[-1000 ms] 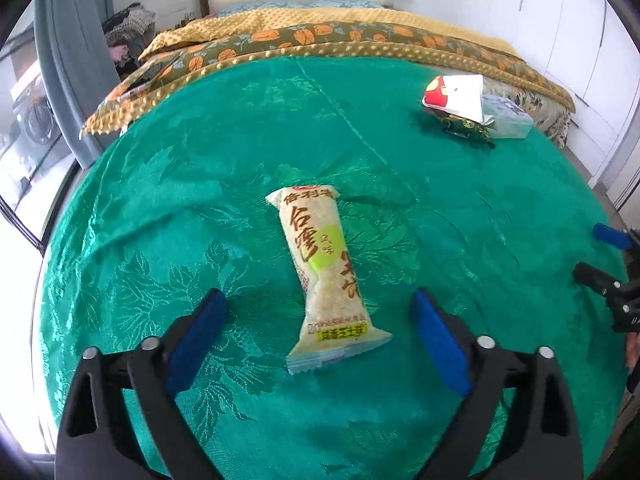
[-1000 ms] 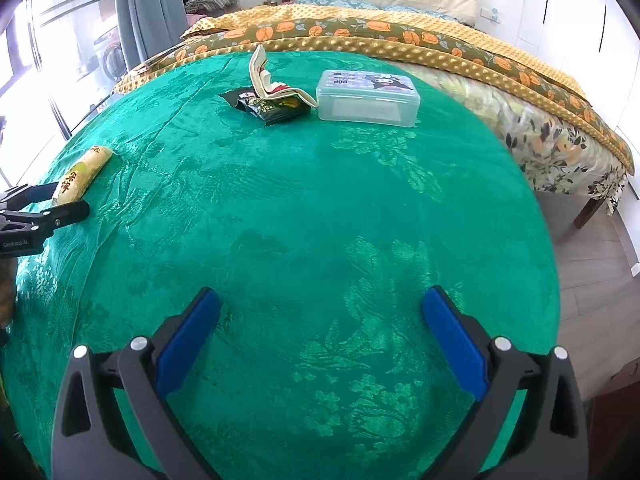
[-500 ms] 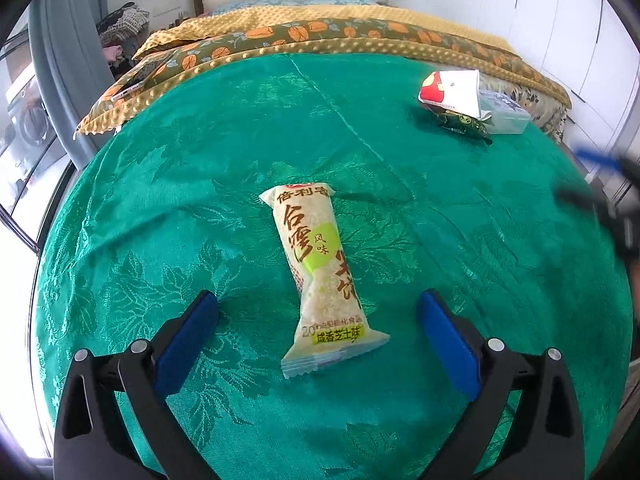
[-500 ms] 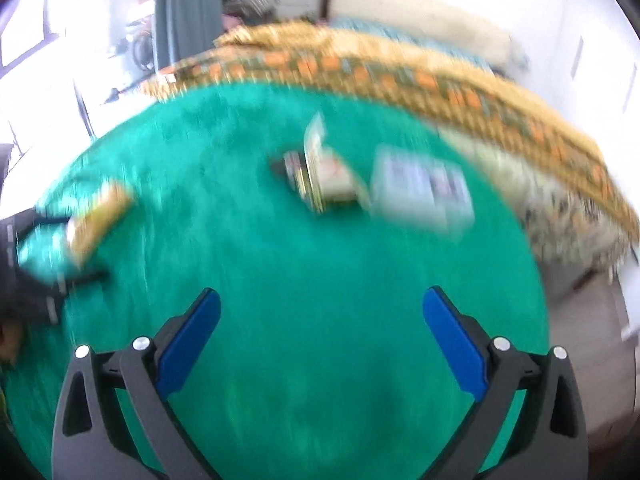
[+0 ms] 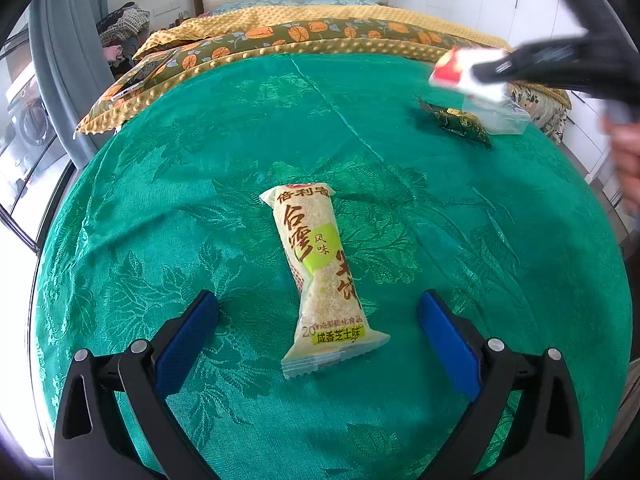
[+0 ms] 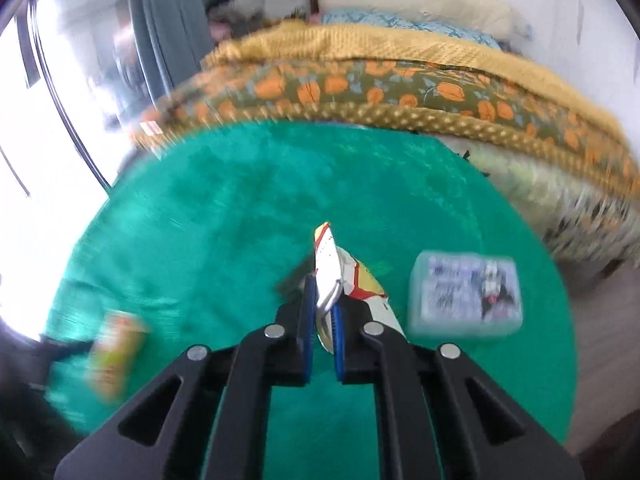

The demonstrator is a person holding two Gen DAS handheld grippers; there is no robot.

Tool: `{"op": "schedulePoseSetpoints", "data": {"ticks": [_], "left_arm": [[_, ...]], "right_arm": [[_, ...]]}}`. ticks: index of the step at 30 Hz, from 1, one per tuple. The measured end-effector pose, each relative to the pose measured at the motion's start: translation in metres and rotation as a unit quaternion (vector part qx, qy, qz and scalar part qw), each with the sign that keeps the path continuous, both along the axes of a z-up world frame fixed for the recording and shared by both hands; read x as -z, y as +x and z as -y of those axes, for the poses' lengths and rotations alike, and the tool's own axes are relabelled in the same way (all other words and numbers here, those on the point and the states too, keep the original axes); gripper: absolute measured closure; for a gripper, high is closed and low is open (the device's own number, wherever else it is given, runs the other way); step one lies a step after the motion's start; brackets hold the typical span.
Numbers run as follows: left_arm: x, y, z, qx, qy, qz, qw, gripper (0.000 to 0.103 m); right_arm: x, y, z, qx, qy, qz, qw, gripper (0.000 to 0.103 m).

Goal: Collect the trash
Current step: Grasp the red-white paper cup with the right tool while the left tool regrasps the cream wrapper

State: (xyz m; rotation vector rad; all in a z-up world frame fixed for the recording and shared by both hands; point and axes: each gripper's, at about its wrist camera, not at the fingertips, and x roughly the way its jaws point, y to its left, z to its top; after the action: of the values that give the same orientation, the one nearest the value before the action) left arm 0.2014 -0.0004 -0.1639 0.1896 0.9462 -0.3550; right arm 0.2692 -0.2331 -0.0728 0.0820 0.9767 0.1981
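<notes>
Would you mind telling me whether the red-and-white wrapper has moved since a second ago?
Yes. The red-and-white wrapper has left the dark green packet it lay on beside the clear plastic box and is now pinched in the right gripper.

Green leaf-patterned cloth (image 5: 160, 184), yellow snack packet (image 5: 320, 272), red-and-white wrapper (image 6: 332, 264).

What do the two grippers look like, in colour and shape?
Both the left gripper and the right gripper have black plastic jaws with triangular cut-outs, round silver bolt heads and flat blue pads inside.
</notes>
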Motion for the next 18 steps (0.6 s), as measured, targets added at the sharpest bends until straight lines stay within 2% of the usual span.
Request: {"op": "schedulePoseSetpoints", "data": {"ticks": [1,2,3,4,5,6,7,9,10,12,13,14,15,16,17,18], "left_arm": [[0.000,0.000,0.000,0.000,0.000,0.000,1.0000,0.005],[0.000,0.000,0.000,0.000,0.000,0.000,1.0000,0.005],[0.000,0.000,0.000,0.000,0.000,0.000,1.0000,0.005],[0.000,0.000,0.000,0.000,0.000,0.000,1.0000,0.005],[0.000,0.000,0.000,0.000,0.000,0.000,1.0000,0.005],[0.000,0.000,0.000,0.000,0.000,0.000,1.0000,0.005],[0.000,0.000,0.000,0.000,0.000,0.000,1.0000,0.005],[0.000,0.000,0.000,0.000,0.000,0.000,1.0000,0.005],[0.000,0.000,0.000,0.000,0.000,0.000,1.0000,0.005],[0.000,0.000,0.000,0.000,0.000,0.000,1.0000,0.005],[0.000,0.000,0.000,0.000,0.000,0.000,1.0000,0.005],[0.000,0.000,0.000,0.000,0.000,0.000,1.0000,0.005],[0.000,0.000,0.000,0.000,0.000,0.000,1.0000,0.005],[0.000,0.000,0.000,0.000,0.000,0.000,1.0000,0.005],[0.000,0.000,0.000,0.000,0.000,0.000,1.0000,0.005],[0.000,0.000,0.000,0.000,0.000,0.000,1.0000,0.005]], "right_arm": [[-0.008,-0.009,0.004,0.009,0.036,0.001,0.999,0.096],[-0.017,-0.024,0.012,0.022,0.094,-0.003,0.995,0.096],[-0.021,-0.037,0.019,0.032,0.146,-0.011,0.989,0.096],[-0.022,-0.054,0.031,0.045,0.208,-0.022,0.977,0.096],[-0.019,-0.064,0.038,0.056,0.244,-0.030,0.968,0.096],[-0.011,-0.077,0.049,0.071,0.289,-0.046,0.953,0.096],[0.003,-0.090,0.061,0.095,0.342,-0.065,0.933,0.096],[0.033,-0.110,0.085,0.138,0.412,-0.097,0.895,0.096],[0.043,-0.117,0.093,0.152,0.426,-0.104,0.886,0.096],[0.064,-0.133,0.115,0.191,0.423,-0.109,0.879,0.094],[0.068,-0.139,0.124,0.202,0.428,-0.102,0.875,0.088],[0.071,-0.145,0.136,0.217,0.420,-0.100,0.875,0.075],[0.071,-0.148,0.145,0.233,0.398,-0.099,0.882,0.064],[0.070,-0.153,0.153,0.244,0.382,-0.094,0.887,0.046],[0.066,-0.158,0.159,0.248,0.370,-0.085,0.891,0.042],[0.062,-0.159,0.163,0.244,0.351,-0.082,0.900,0.042]]}}
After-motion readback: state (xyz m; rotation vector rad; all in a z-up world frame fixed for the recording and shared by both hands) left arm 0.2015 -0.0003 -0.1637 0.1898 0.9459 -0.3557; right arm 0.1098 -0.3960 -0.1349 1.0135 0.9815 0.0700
